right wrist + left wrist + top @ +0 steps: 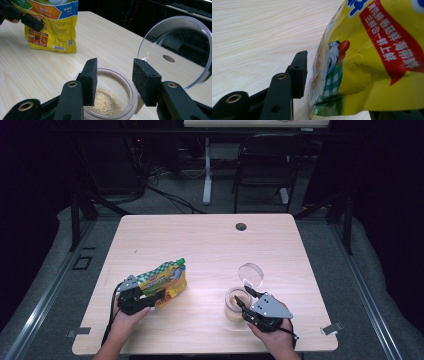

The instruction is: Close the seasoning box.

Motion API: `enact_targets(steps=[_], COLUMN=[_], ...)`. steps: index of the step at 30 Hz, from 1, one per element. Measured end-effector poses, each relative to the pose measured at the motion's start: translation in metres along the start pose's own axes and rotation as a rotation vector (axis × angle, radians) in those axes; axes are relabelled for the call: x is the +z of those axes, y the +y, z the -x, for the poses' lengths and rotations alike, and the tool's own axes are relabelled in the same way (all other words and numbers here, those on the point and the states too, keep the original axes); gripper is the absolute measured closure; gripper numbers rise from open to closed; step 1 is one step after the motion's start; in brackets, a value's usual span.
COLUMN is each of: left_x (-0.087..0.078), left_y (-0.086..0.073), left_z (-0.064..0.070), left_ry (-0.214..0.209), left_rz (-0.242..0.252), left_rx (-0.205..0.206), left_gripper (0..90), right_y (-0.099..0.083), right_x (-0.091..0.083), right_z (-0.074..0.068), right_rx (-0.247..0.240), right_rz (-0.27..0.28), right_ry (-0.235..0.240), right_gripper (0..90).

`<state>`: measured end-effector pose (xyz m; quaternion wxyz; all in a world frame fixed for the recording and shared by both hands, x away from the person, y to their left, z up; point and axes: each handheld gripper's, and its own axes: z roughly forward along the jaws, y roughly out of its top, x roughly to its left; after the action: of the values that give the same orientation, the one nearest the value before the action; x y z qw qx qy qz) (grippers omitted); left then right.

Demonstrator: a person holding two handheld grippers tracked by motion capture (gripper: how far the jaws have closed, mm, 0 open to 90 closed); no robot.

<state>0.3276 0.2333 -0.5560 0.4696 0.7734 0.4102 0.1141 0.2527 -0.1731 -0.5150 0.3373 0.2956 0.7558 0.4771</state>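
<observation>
Left gripper [159, 296]: jaws around the seasoning pouch [164, 278], clamp unclear.
Right gripper [115, 82]: jaws apart, empty, above the jar [111, 100].
Relation: pouch left of the jar, along the table's near edge.

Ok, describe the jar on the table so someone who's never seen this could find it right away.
On the light wooden table, look to the near right, just ahead of the right gripper. The jar is short, round and clear, holding tan granules. Unlike the yellow pouch at the left, its clear hinged lid stands open.
</observation>
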Motion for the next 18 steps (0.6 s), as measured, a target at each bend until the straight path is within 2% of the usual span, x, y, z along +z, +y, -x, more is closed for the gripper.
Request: enact_targets(steps=[7,18], left_x=[-0.0018,-0.0078], left_y=[0.0005,-0.0012], left_z=[-0.0003,0.0019], left_ry=[-0.003,0.005], left_rz=[0.004,0.009], left_rx=[-0.016,0.003], left_gripper=[51.3,48.2], right_y=[-0.0001,0.0001], right_x=[0.0005,0.0004], right_z=[-0.0002,0.0003], right_rx=[0.003,0.007], right_rz=[0.001,0.0], right_ry=[0.002,0.009], right_gripper=[55.0,54.7])
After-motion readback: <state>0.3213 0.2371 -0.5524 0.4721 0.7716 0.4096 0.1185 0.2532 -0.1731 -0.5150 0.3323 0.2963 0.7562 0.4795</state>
